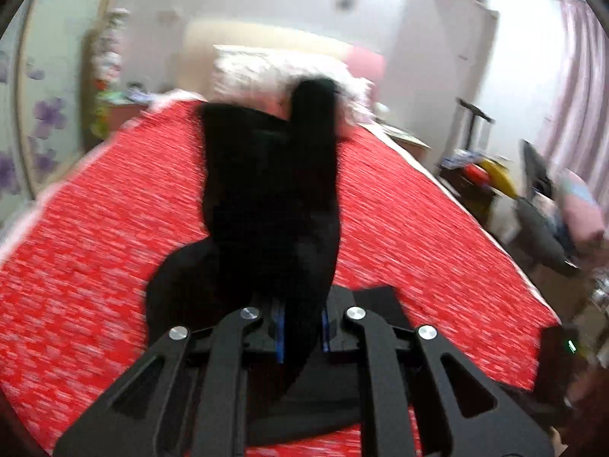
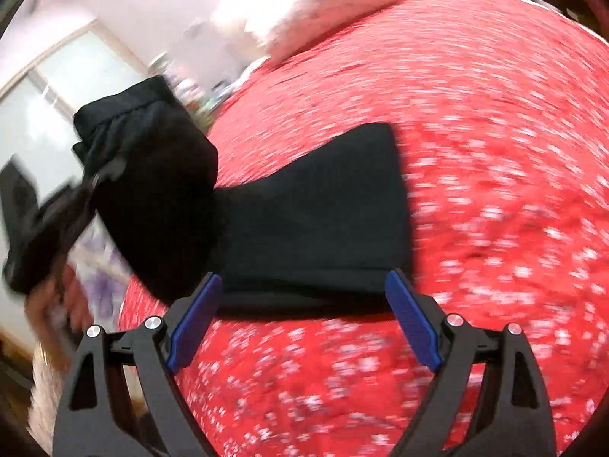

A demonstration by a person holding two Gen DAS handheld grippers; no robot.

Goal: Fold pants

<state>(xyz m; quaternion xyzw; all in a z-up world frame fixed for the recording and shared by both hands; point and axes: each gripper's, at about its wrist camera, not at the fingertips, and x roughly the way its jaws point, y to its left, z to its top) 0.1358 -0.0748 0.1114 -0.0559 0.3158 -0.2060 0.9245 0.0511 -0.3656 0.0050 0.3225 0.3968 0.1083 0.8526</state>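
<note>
Black pants [image 1: 266, 190] lie along a bed with a red patterned cover [image 1: 95, 247]. My left gripper [image 1: 300, 323] is shut on one end of the pants and lifts it off the bed. In the right wrist view the pants [image 2: 316, 236] lie partly flat, and the lifted end hangs from the left gripper [image 2: 82, 190] at the left. My right gripper [image 2: 304, 312] is open and empty, its blue pads [image 2: 196, 318] spread just in front of the near edge of the flat part.
Pale pillows [image 1: 281, 72] and a pink headboard sit at the far end of the bed. A cluttered table and chair [image 1: 533, 198] stand to the right. A wardrobe with purple flowers [image 1: 42, 122] is on the left.
</note>
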